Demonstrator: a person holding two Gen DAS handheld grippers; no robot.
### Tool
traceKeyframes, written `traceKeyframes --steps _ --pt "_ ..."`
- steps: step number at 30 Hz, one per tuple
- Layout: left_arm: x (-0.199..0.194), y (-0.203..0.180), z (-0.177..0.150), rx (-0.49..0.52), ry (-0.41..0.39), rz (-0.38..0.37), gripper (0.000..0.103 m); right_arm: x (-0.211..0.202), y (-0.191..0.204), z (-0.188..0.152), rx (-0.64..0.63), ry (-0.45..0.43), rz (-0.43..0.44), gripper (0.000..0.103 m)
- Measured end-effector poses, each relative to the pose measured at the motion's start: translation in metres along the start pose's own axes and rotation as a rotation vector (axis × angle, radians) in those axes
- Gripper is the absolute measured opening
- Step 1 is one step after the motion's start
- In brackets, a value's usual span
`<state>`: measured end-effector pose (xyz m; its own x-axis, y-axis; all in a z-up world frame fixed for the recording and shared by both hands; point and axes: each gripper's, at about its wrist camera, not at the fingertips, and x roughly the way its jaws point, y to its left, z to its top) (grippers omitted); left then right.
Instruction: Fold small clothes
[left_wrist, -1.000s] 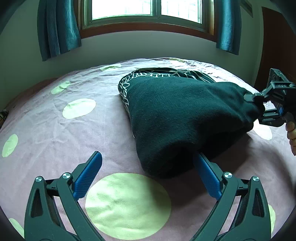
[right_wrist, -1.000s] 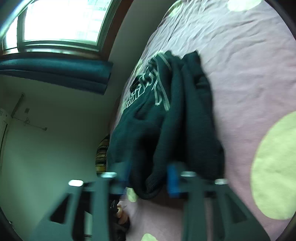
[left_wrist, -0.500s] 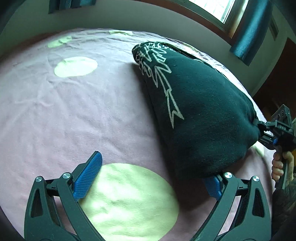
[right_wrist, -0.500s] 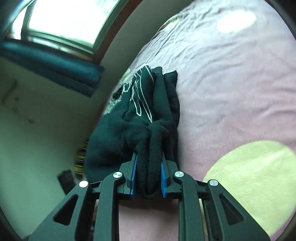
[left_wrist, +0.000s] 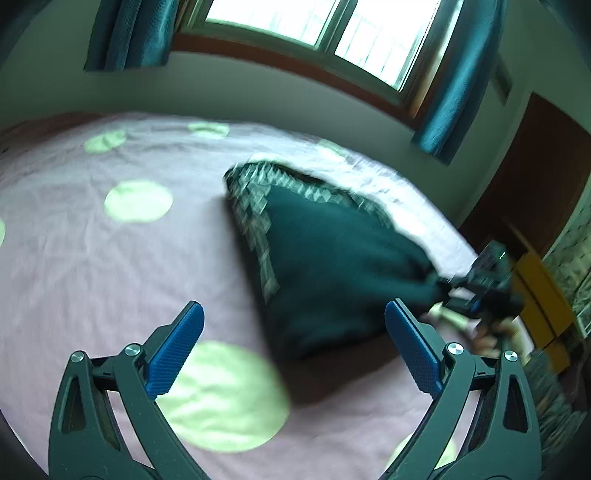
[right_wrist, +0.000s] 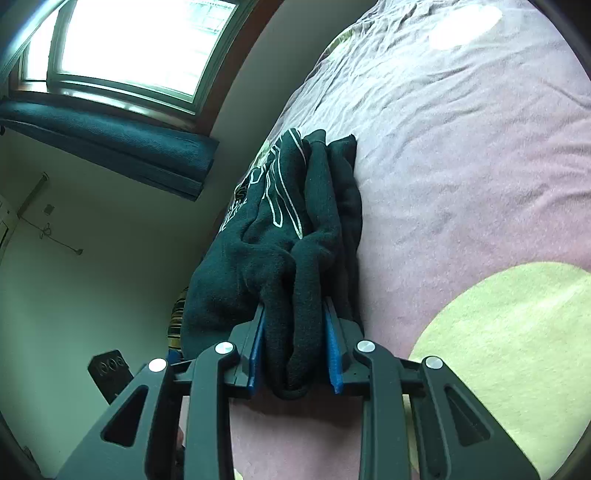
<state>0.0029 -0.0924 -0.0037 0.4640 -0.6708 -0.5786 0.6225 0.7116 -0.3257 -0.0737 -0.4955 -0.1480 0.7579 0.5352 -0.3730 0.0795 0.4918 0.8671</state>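
Fleece garment (right_wrist: 291, 258) is lying bunched on the bed (right_wrist: 461, 147); right tool (right_wrist: 294, 350) is loosening, cloth between its pads; left tool (left_wrist: 291, 354) is hanging wide open, empty.

I count one dark green garment (left_wrist: 332, 269) on one pink bedspread (left_wrist: 92, 258). I have two grippers: the left one (left_wrist: 293, 350) and the right one (right_wrist: 294, 354). I see one window (left_wrist: 314, 33) and two teal curtains (left_wrist: 129, 33).

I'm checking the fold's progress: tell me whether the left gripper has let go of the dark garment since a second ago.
Yes. The left gripper is open, clear of the dark garment, over the bedsheet.
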Motion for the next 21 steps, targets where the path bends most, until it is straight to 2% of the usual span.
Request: traceKeyframes --steps 4,8,11,13,15,16,17,21 --pt "0.022 -0.015 0.020 0.018 0.019 -0.029 0.098 0.002 -0.004 -0.002 0.015 -0.004 0.018 0.029" --pt "0.058 -0.025 0.021 0.051 0.091 0.005 0.098 0.003 -0.003 -0.001 0.011 -0.004 0.017 0.029" --pt "0.086 -0.019 0.010 0.044 0.189 0.071 0.098 0.002 -0.004 -0.001 0.011 -0.004 0.021 0.029" --pt "0.103 -0.004 -0.002 -0.023 0.267 0.058 0.099 0.002 -0.004 -0.001 0.006 -0.001 0.022 0.029" --pt "0.118 0.017 -0.011 -0.134 0.326 -0.011 0.100 0.002 -0.004 -0.002 -0.004 0.003 0.021 0.030" --pt "0.122 0.026 -0.015 -0.174 0.329 -0.050 0.101 0.002 -0.005 -0.003 -0.003 0.006 0.023 0.030" --pt "0.120 0.025 -0.016 -0.156 0.318 -0.054 0.101 0.002 -0.005 -0.003 -0.002 0.009 0.024 0.032" --pt "0.110 0.011 -0.012 -0.087 0.291 -0.015 0.101 -0.005 0.004 0.000 -0.017 0.037 0.002 0.037"
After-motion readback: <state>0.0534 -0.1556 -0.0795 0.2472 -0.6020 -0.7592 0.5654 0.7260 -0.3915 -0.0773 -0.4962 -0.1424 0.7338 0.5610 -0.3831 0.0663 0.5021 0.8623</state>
